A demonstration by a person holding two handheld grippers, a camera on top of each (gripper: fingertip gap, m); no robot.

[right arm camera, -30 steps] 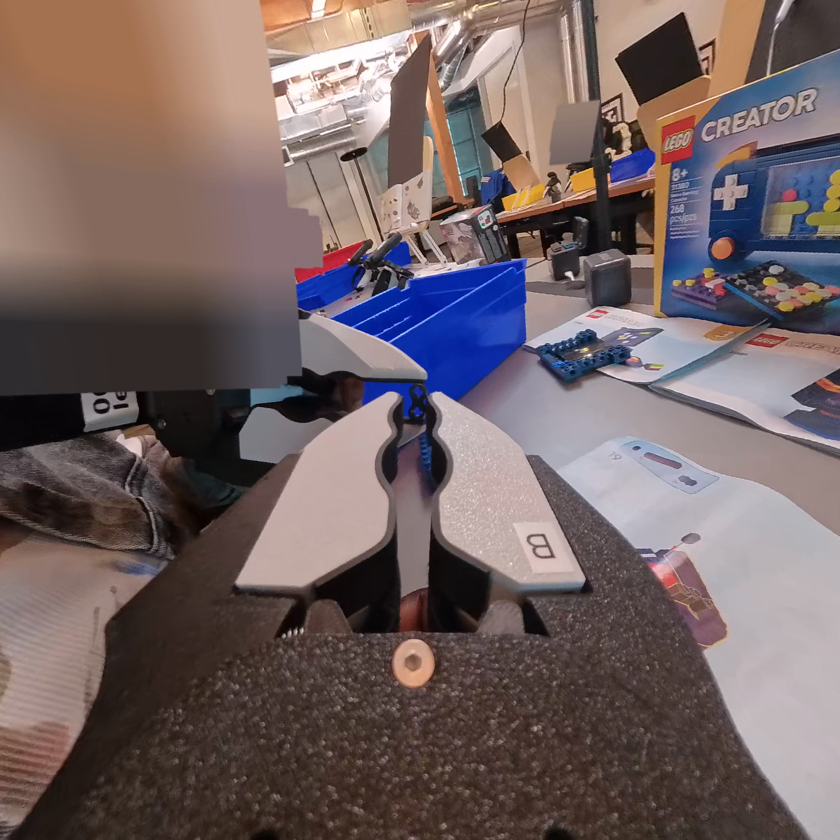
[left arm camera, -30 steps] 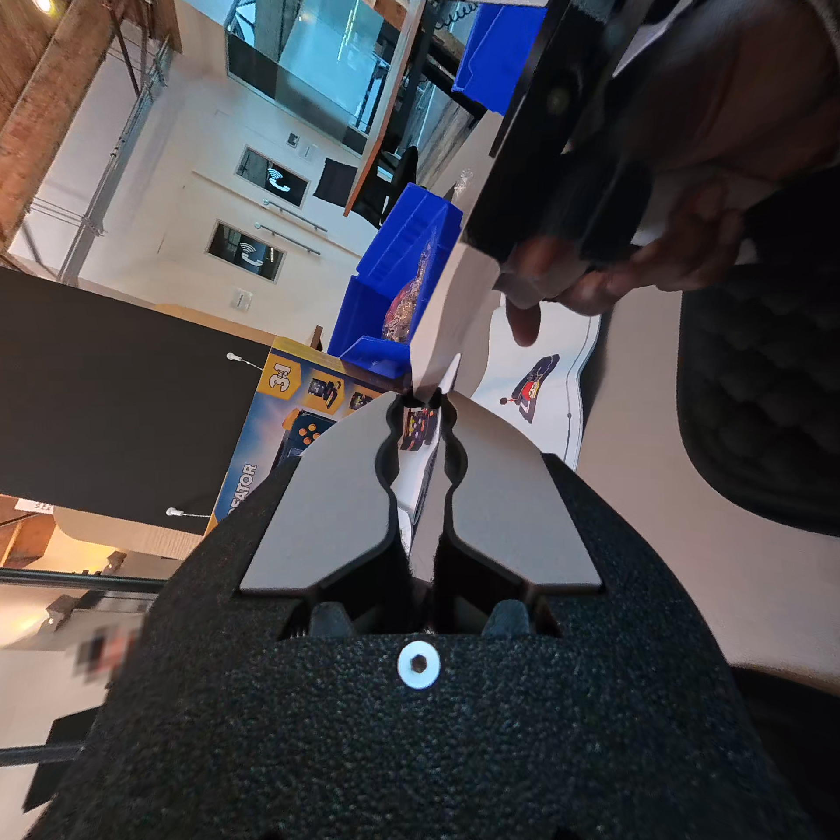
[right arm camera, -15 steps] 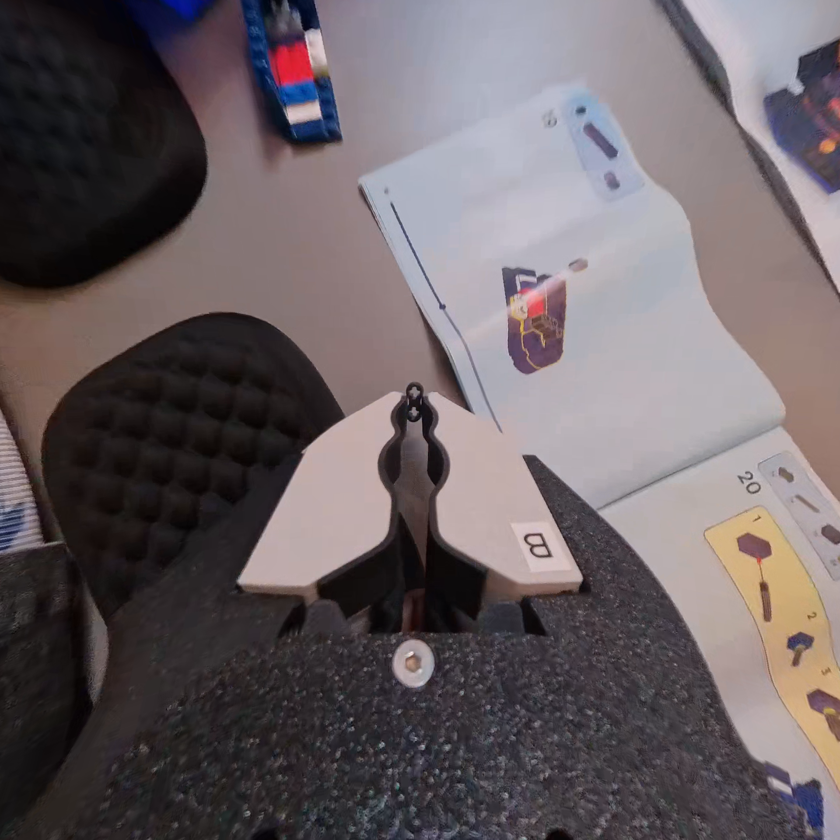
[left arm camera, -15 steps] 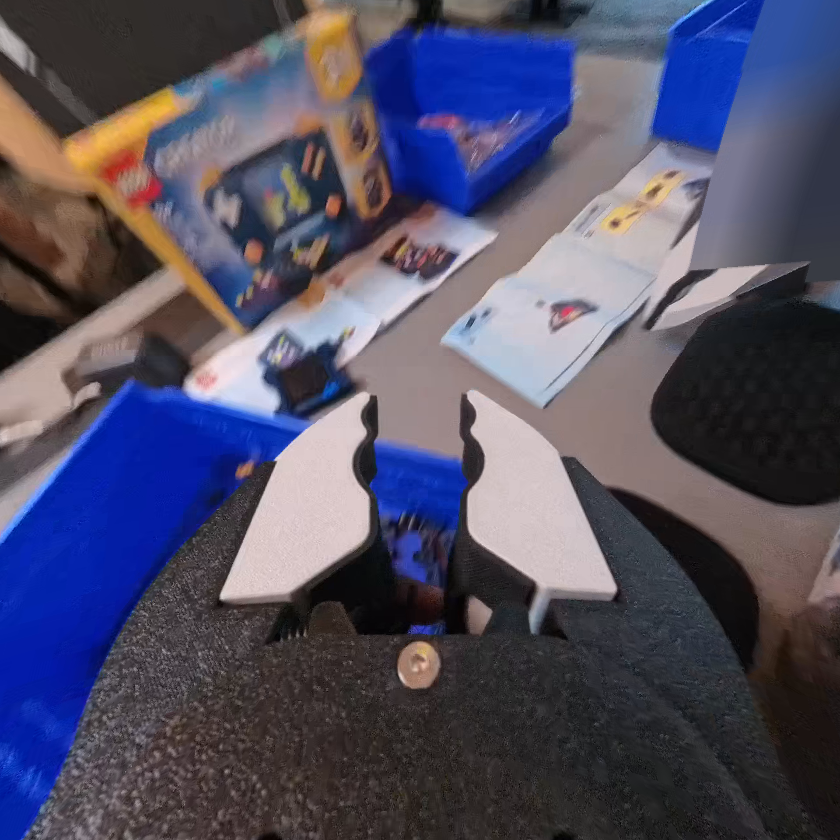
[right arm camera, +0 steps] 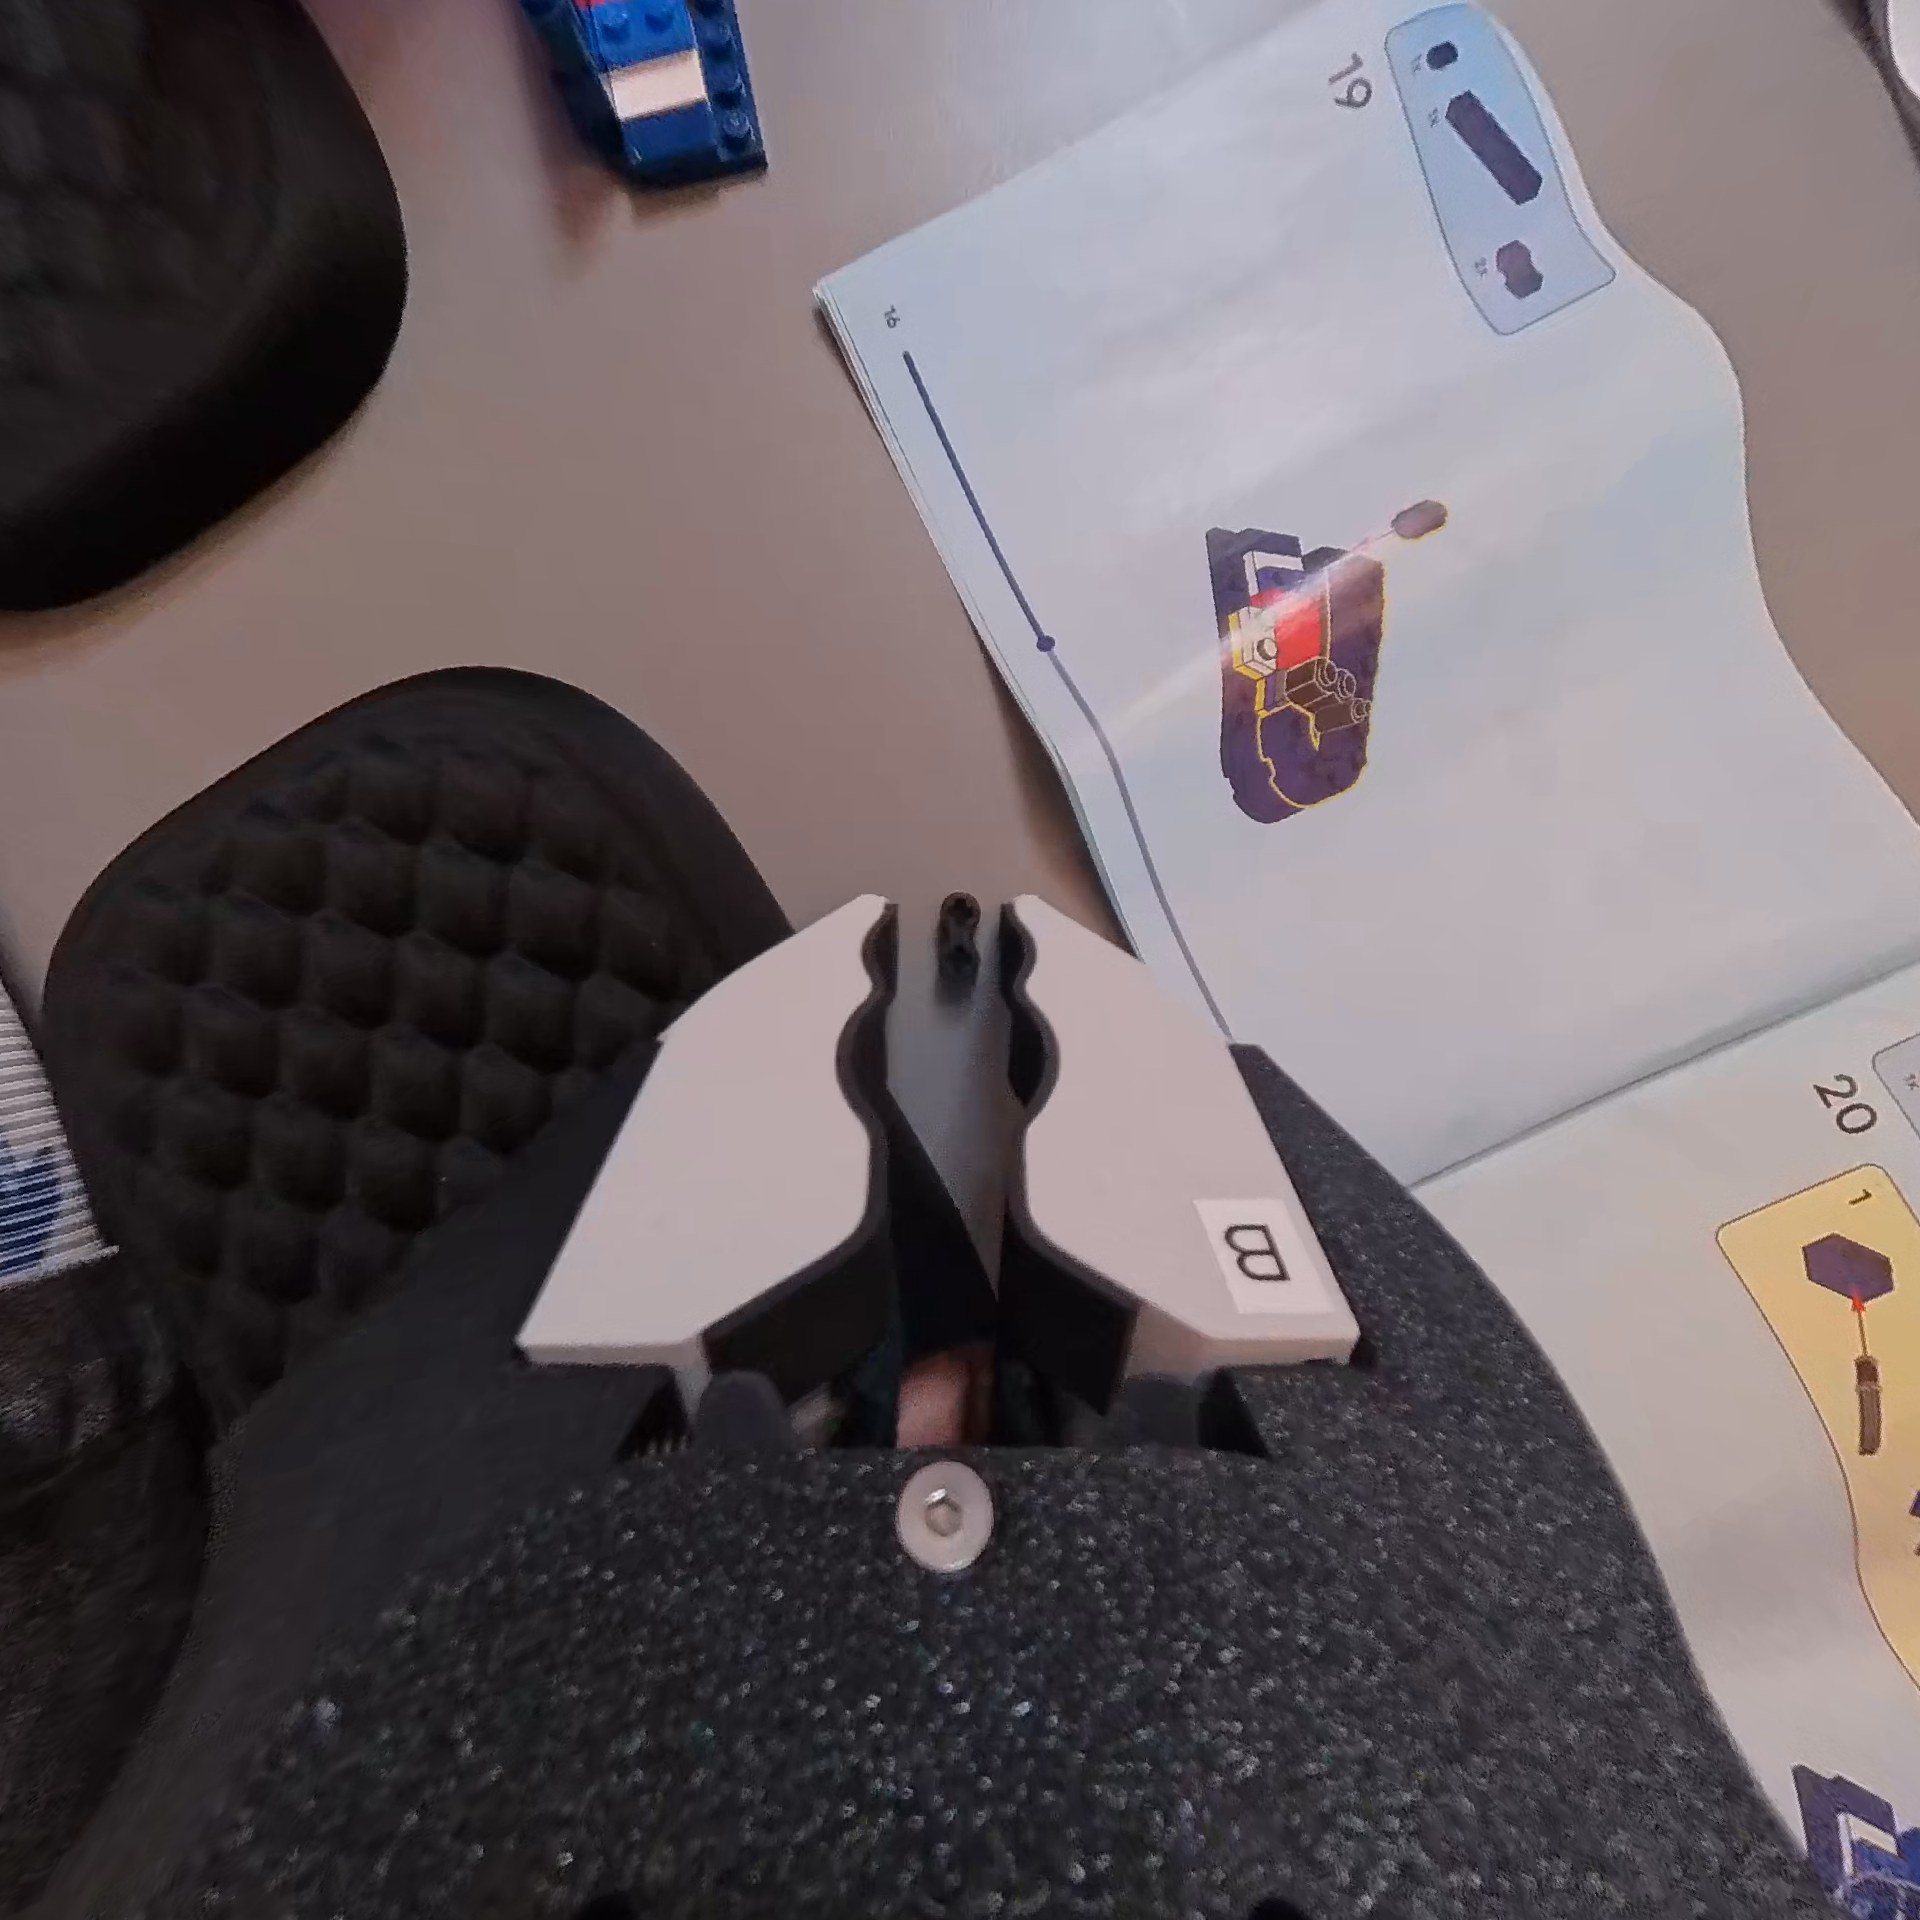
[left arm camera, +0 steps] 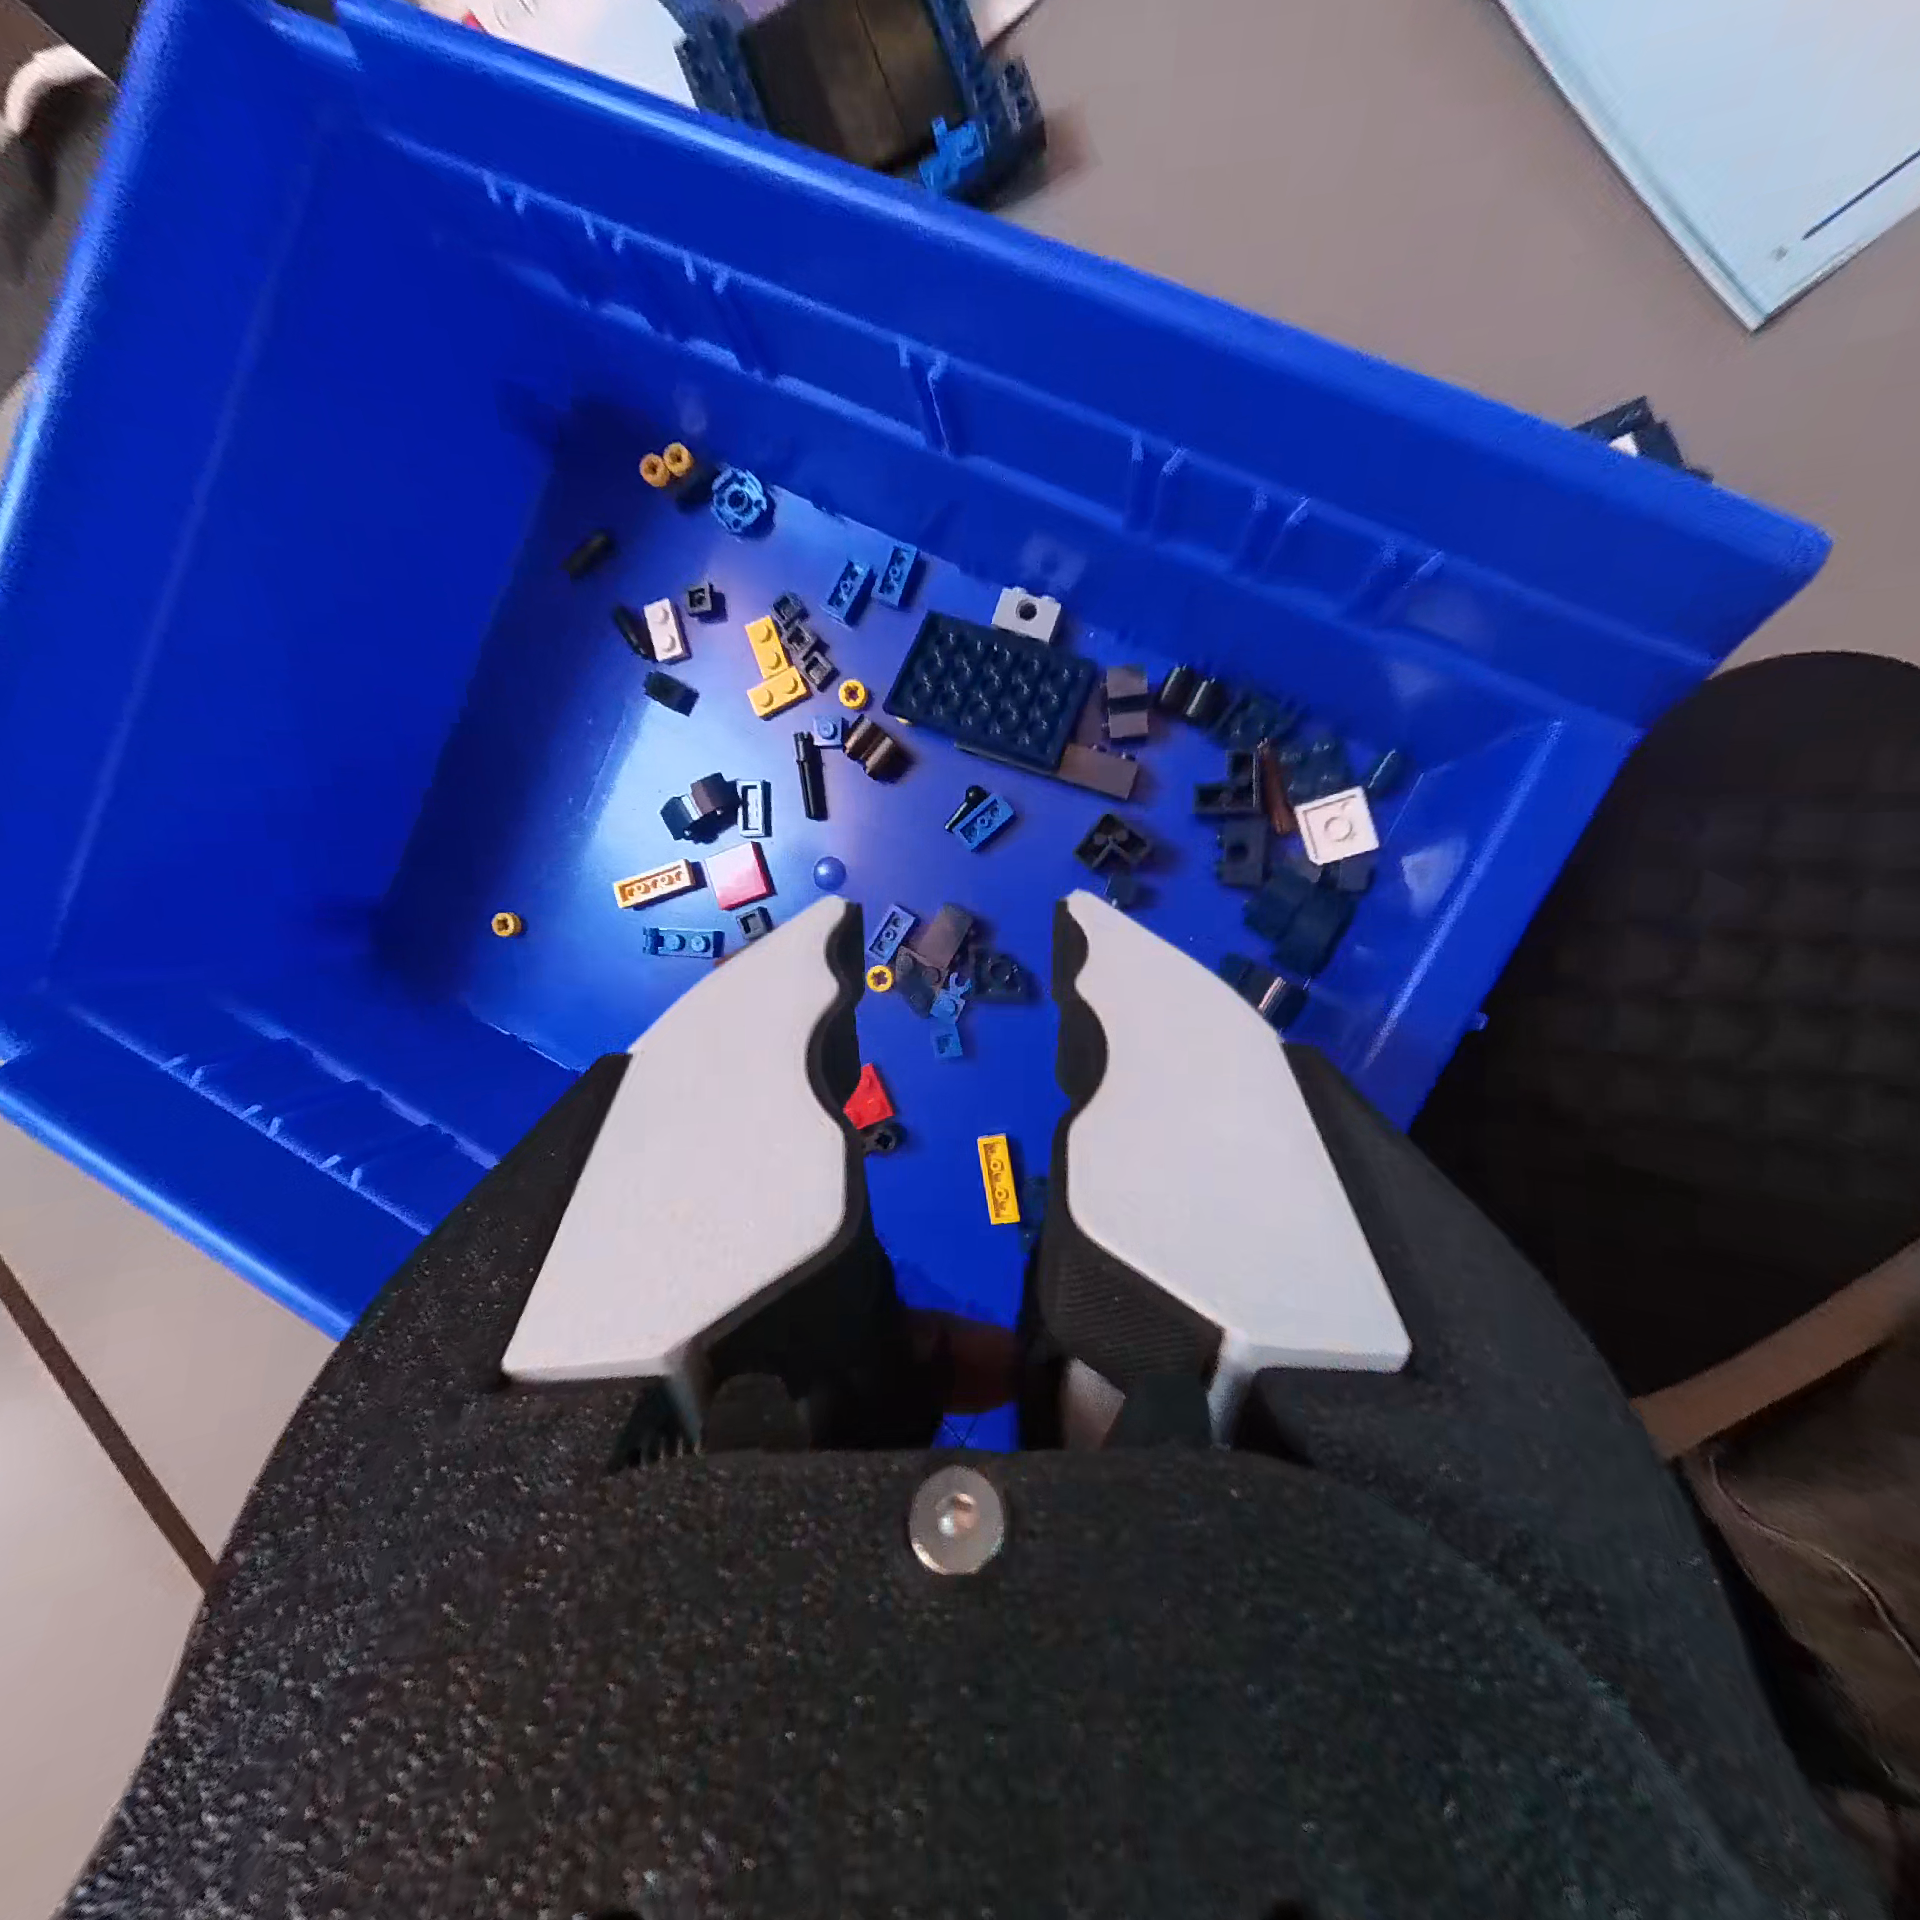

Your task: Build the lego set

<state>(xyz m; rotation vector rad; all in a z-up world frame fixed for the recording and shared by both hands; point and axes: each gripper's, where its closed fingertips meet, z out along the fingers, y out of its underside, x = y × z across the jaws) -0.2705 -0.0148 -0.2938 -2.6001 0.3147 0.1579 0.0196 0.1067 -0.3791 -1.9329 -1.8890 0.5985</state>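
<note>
The blue bin (left arm camera: 1247, 488) sits on the grey table (left arm camera: 1351, 208), its high walls corralling a scatter of small building bricks, among them a dark blue studded plate (left arm camera: 992, 688) and a yellow 1-by-3 plate (left arm camera: 995, 1176). The left hand-held gripper (left arm camera: 956, 914) hangs above them, spread wide with nothing between its fingers, nearest a small cluster of dark and blue pieces (left arm camera: 940, 961). The right hand-held gripper (right arm camera: 940, 909) is over the table beside an open instruction booklet (right arm camera: 1403, 520) and a black dimpled pad (right arm camera: 364, 956); a small dark pin (right arm camera: 958, 940) stands between its parted fingertips, with a gap on each side.
</note>
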